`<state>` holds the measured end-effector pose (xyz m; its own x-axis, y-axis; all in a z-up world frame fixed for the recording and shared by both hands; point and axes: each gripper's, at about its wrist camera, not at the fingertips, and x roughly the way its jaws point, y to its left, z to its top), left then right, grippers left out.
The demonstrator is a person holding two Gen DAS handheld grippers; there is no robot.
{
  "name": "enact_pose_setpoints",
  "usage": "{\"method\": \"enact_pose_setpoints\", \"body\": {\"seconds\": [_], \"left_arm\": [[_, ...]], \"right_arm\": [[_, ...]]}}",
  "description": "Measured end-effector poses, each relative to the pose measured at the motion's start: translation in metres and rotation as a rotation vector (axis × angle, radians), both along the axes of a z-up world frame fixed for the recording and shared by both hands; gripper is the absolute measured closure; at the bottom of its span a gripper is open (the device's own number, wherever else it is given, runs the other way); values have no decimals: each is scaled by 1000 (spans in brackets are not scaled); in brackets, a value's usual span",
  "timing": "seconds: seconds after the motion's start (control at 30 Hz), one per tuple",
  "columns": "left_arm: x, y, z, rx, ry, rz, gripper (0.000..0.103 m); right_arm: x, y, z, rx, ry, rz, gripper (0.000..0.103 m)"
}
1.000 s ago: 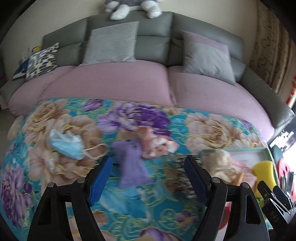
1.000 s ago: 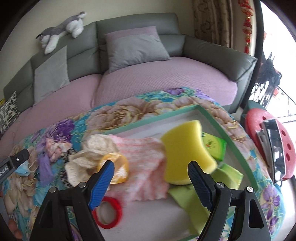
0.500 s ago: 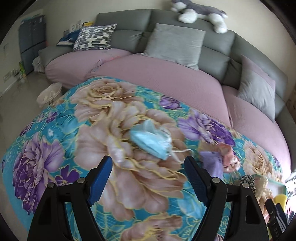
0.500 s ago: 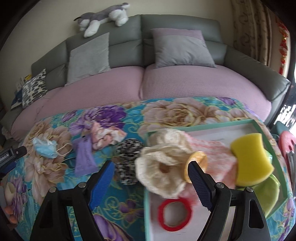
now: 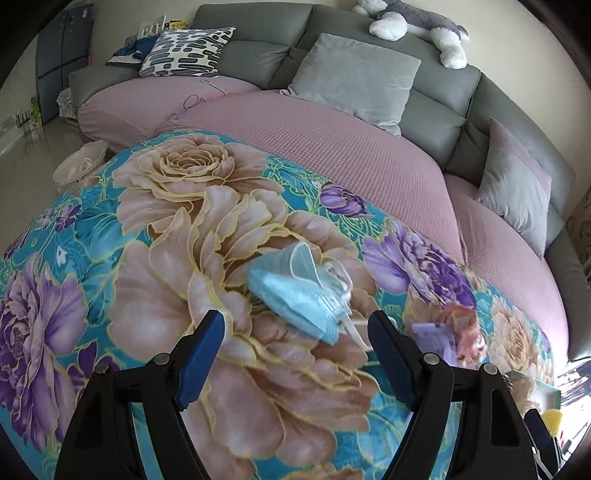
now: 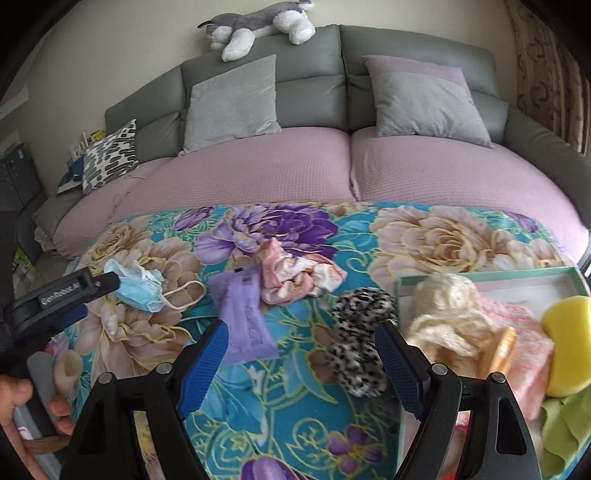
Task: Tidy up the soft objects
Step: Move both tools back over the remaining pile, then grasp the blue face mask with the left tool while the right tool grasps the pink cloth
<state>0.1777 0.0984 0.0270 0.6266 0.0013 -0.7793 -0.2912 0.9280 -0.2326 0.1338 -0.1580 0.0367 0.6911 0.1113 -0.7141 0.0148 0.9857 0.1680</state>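
Note:
A crumpled blue face mask lies on the floral blanket, just ahead of my open left gripper, whose pads are not touching it. In the right wrist view the mask sits beside the left gripper's finger. My right gripper stands open over the blanket, with a purple packet at its left pad and a black-and-white spotted scrunchie near its right pad. A pink-and-white cloth lies beyond them. The green-rimmed tray holds a cream knitted piece, a pink cloth and a yellow sponge.
A grey sofa with pink seat covers runs behind the blanket, with grey cushions, a patterned cushion and a plush dog on its back. A person's hand holds the left gripper at lower left. Floor lies left of the sofa.
Both grippers have swung to the left across the blanket. The left one now faces the blue mask instead of the purple packet; the right one has left the tray and faces the packet and scrunchie.

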Motion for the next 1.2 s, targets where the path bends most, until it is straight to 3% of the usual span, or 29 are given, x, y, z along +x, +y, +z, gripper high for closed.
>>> {"method": "enact_pose_setpoints", "body": {"seconds": [0.27,0.4,0.63,0.83,0.93,1.2], "left_arm": [[15,6,-17,6,-21,27,22],[21,5,-27,-21,-28,14,23],[30,0,-43,9,14,8,24],[35,-3,-53,20,25,-5,46],[36,-4,-55,37,22,-10,51],[38,-8,-56,42,-2,-28,77]], "right_arm": [[51,4,-15,69,35,9,20],[72,3,-25,66,62,-4,27],[94,3,-43,56,113,-11,41],[100,6,-54,41,139,-4,55],[100,6,-56,40,142,-6,62],[98,2,-56,64,128,-16,84]]}}
